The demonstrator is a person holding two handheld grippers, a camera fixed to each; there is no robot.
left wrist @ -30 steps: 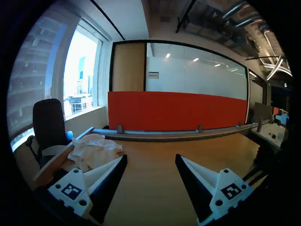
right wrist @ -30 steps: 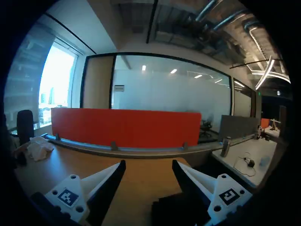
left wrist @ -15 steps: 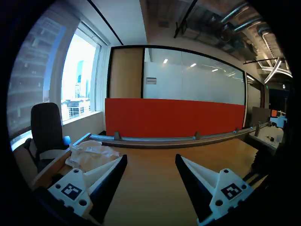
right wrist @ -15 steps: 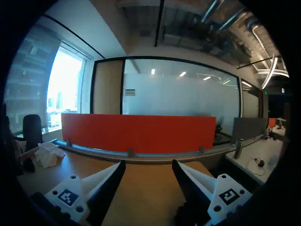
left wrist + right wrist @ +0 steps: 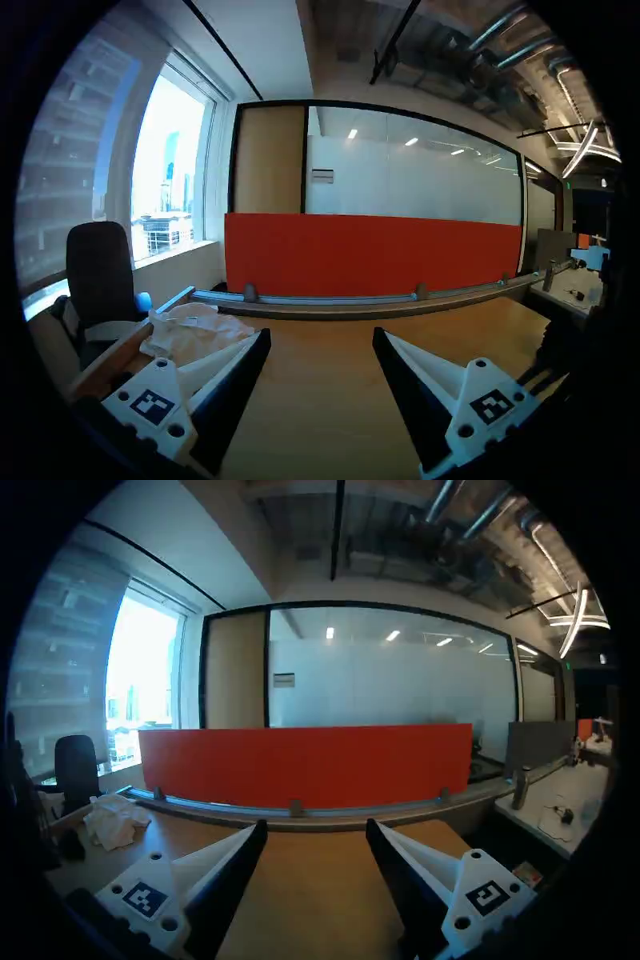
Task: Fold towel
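While both grippers point out across the wooden desk [image 5: 320,408], I see my left gripper [image 5: 320,333] spread wide with nothing between its fingers. The crumpled cream towel [image 5: 190,330] lies in a heap on the desk at about ten o'clock from that gripper, partly hidden behind the tip of one finger and close to the desk's edge. A black office chair [image 5: 100,272] stands beyond the towel at nine o'clock, beside the window [image 5: 172,192], and a red divider panel [image 5: 368,254] runs along the far side of the desk at twelve o'clock. My right gripper [image 5: 316,824] is also wide apart and empty; in the right gripper view the towel sits well off at nine o'clock, unfolded, and neither gripper touches it.
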